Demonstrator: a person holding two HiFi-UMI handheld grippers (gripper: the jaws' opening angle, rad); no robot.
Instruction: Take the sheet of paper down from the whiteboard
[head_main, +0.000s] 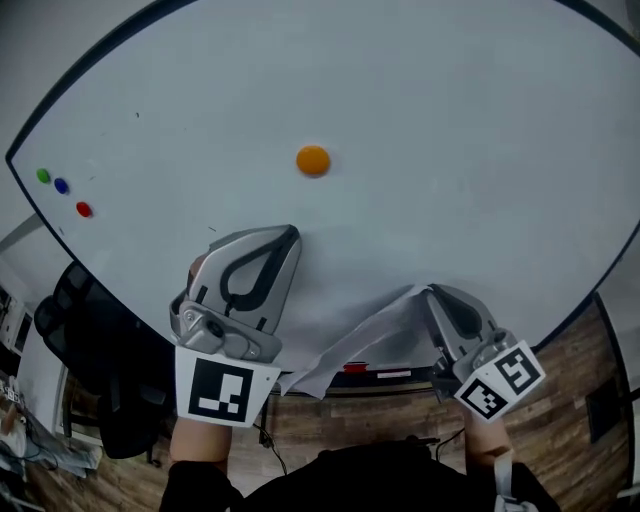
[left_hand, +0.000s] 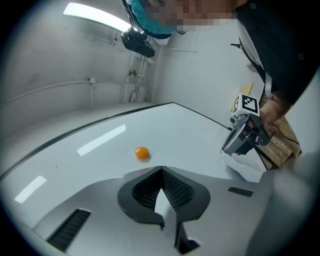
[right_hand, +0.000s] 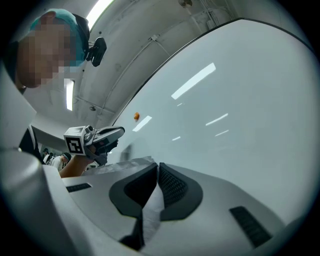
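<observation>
The sheet of paper (head_main: 350, 345) hangs loose and creased off the lower part of the whiteboard (head_main: 450, 150). Its upper corner is pinched in my right gripper (head_main: 428, 292), which is shut on it; the right gripper view shows paper between the pads (right_hand: 159, 164) and a crumpled fold (right_hand: 125, 165) to the left. My left gripper (head_main: 290, 234) is shut with nothing in it, its tip against bare board above the sheet's left end. An orange magnet (head_main: 313, 160) stays on the board above the left gripper. The left gripper view shows the right gripper (left_hand: 226, 149) with the paper (left_hand: 245, 167) below it.
Green (head_main: 43, 176), blue (head_main: 61, 186) and red (head_main: 84, 209) magnets sit at the board's left edge. A red marker (head_main: 355, 368) lies on the tray under the board. A black chair (head_main: 90, 330) stands at lower left, on a wood floor.
</observation>
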